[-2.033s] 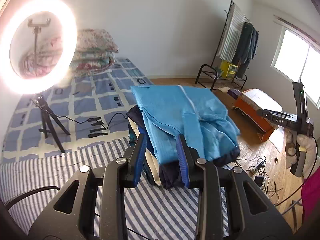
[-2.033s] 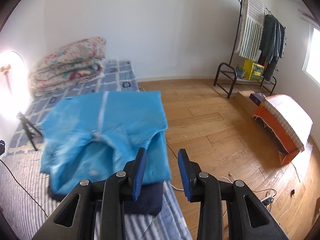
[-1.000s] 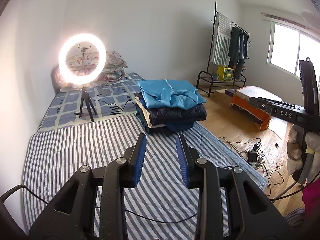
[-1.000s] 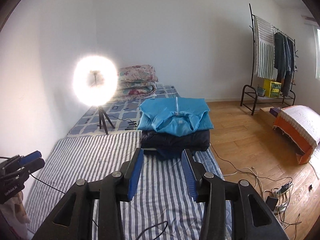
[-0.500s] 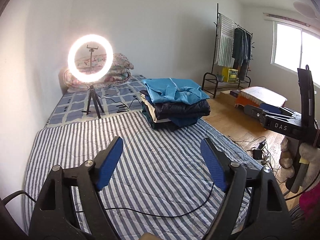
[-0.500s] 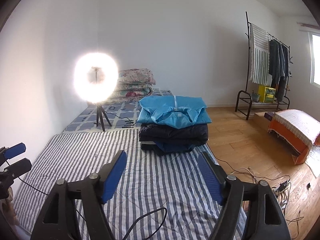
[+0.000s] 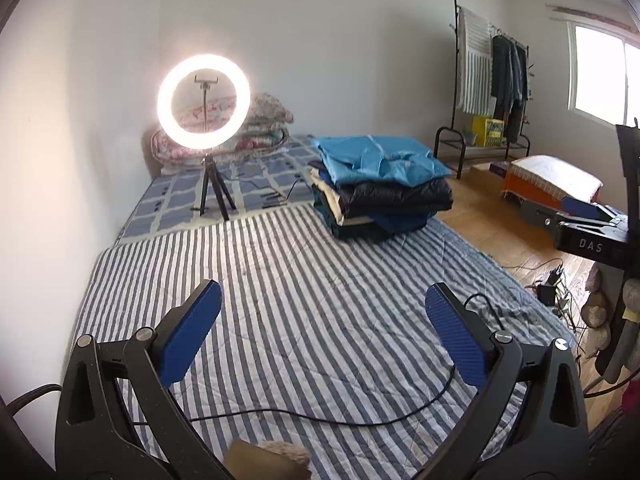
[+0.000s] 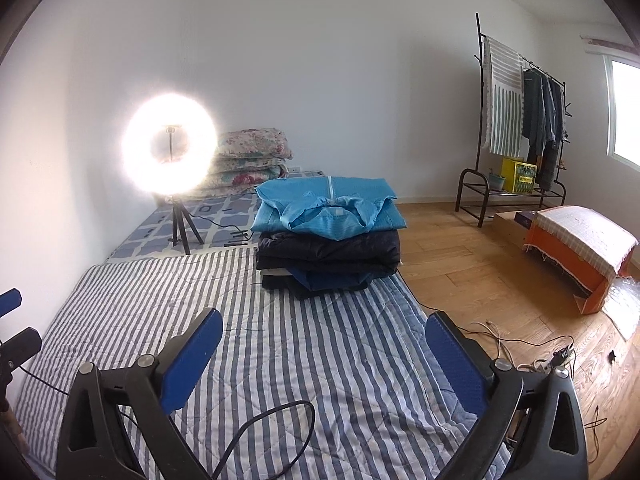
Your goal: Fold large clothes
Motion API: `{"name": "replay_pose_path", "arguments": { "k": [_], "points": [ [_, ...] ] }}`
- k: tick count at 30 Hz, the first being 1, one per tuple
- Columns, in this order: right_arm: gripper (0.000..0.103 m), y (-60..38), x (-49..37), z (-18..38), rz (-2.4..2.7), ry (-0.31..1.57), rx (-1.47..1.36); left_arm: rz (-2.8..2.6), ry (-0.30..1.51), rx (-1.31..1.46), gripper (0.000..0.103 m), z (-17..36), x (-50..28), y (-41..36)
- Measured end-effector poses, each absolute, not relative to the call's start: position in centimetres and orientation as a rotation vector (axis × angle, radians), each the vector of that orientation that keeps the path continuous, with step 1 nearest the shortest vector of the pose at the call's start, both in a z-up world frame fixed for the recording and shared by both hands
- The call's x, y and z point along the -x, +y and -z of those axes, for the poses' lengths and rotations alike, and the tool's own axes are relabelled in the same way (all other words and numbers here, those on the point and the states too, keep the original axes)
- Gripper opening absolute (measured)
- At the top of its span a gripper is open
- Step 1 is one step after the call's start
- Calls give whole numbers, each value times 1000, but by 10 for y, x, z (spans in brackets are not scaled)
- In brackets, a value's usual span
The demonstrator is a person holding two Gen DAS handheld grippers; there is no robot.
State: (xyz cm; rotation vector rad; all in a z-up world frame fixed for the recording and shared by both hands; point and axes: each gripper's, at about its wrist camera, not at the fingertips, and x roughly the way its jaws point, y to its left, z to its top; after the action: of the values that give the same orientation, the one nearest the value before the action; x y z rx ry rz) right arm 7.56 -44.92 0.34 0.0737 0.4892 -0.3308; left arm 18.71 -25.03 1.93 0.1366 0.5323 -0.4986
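Note:
A stack of folded clothes sits at the far end of the striped mattress. A light blue garment lies folded on top, over a dark navy one. The stack also shows in the right wrist view. My left gripper is open and empty, held above the mattress well short of the stack. My right gripper is open and empty too, also back from the stack. The right gripper's body shows at the right edge of the left wrist view.
A lit ring light on a tripod stands on a blue patterned mat left of the stack. Folded floral quilts lie by the wall. Black cables cross the mattress. A clothes rack, an orange covered box and floor wires are on the right.
Both grippers left the blue garment on the stack, pulled back over the mattress, and opened wide from a narrow gap.

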Motion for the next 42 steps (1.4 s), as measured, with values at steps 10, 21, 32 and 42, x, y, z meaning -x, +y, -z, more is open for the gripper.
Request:
{"name": "replay_pose_path", "arguments": {
  "k": [10,21,32,42],
  "points": [
    [103,-446,-78,2,338,499,-65,475,558,-158,103,-8,-185,-252],
    [103,-446,-81,5,340,504,-72,477,530,-171,103,-14,-180,-251],
    [103,-439,-79,5,337,493,-67,483,511,-178,103,-17,-175,-250],
    [103,-436,-81,4,336,485,-55,487,492,-190,103,-19,-170,-251]
  ]
}}
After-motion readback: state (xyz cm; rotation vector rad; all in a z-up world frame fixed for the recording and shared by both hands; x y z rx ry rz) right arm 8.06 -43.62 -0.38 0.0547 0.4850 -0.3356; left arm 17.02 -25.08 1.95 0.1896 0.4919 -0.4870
